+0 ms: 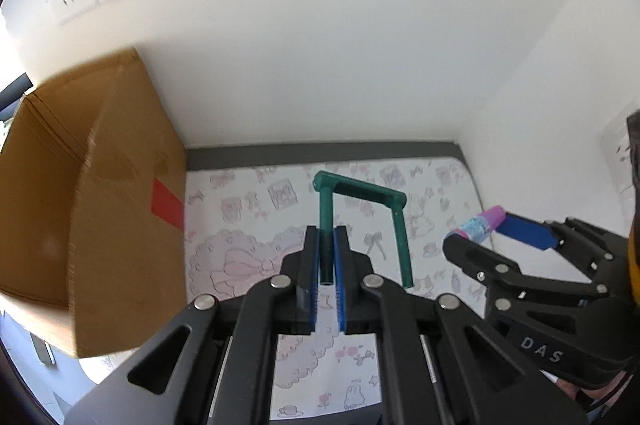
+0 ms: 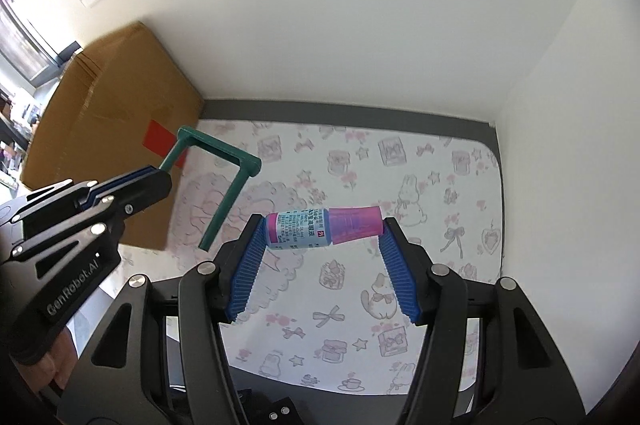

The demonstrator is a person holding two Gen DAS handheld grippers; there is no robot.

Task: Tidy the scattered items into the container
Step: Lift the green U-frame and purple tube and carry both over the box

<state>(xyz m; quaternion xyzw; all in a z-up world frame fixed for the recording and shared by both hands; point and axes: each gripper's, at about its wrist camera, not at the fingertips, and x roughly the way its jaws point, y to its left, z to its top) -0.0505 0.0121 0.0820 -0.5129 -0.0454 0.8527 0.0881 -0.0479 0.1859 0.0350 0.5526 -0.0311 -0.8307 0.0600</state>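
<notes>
At the far left, against a white wall, stands an open brown cardboard box (image 1: pixel 120 161) with a red label on its side, resting on the left edge of a white table mat (image 2: pixel 400 185) printed with pink bows, rabbits and jars. Just right of the box, the left gripper (image 1: pixel 328 257), black with blue ribbed pads, is clamped tight on one leg of a dark green plastic U-shaped bracket (image 1: pixel 352 193). The bracket hangs in the air above the mat, its crossbar on the far side and its free leg pointing back toward the near side. Further right, the right gripper (image 2: pixel 324 225) holds a small bottle (image 2: pixel 320 225) crosswise between its fingertips, its jaws spread about halfway. The bottle has a pale blue printed label and a pink cap; its base presses the left pad and its cap tip the right pad. It too is lifted clear of the mat, well right of the box. White wall sockets sit high on the far wall.
</notes>
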